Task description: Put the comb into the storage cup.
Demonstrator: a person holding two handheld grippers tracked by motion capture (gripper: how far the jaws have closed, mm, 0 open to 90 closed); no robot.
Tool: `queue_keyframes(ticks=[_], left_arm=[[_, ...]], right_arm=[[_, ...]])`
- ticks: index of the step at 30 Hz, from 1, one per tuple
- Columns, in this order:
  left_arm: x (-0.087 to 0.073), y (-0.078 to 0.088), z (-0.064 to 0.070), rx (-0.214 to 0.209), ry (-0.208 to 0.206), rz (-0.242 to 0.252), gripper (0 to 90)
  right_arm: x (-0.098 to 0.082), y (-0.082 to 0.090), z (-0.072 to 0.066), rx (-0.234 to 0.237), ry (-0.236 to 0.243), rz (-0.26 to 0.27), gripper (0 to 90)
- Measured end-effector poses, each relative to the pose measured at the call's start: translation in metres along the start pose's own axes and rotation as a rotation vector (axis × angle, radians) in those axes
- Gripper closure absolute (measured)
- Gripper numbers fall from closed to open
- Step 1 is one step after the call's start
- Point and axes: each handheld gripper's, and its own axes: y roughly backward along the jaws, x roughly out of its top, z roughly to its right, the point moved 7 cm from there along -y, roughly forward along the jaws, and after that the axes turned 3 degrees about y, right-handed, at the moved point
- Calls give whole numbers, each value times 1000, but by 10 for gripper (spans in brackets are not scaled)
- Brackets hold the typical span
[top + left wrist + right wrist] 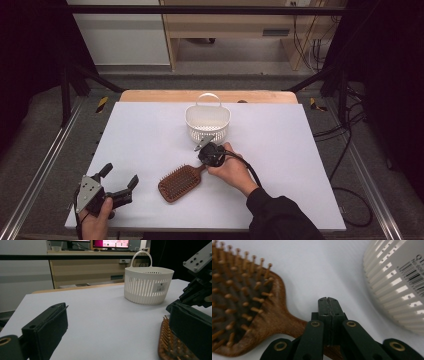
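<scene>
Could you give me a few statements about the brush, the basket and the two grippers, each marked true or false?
1. The brush lies on the table with its bristles up. True.
2. The brush is inside the basket. False: it lies on the table in front of the basket, nearer the person.
3. The right gripper has its jaws pressed together above the brush's handle. True.
4. The left gripper is shut. False: its jaws stand wide apart with nothing between them.
5. The basket lies tipped on its side. False: it stands upright with its handle up.
</scene>
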Motion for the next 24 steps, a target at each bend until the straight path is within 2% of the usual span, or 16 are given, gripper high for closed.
queue_keyframes(ticks=[4,9,12,21,24], left_arm=[[0,0,0,3,-1,0,22],[0,1,-1,4,-7,0,22],[0,0,-1,5,-4,0,22],[0,0,0,3,-8,-4,22],[0,0,0,1,-7,-4,22]], right_arm=[[-6,7,-6,-3,18,-19,900],[-15,12,-14,20,10,-43,900],[-20,17,-20,16,10,-54,900],[-30,26,-38,46,1,-44,900],[-31,28,-42,64,-16,-51,900]])
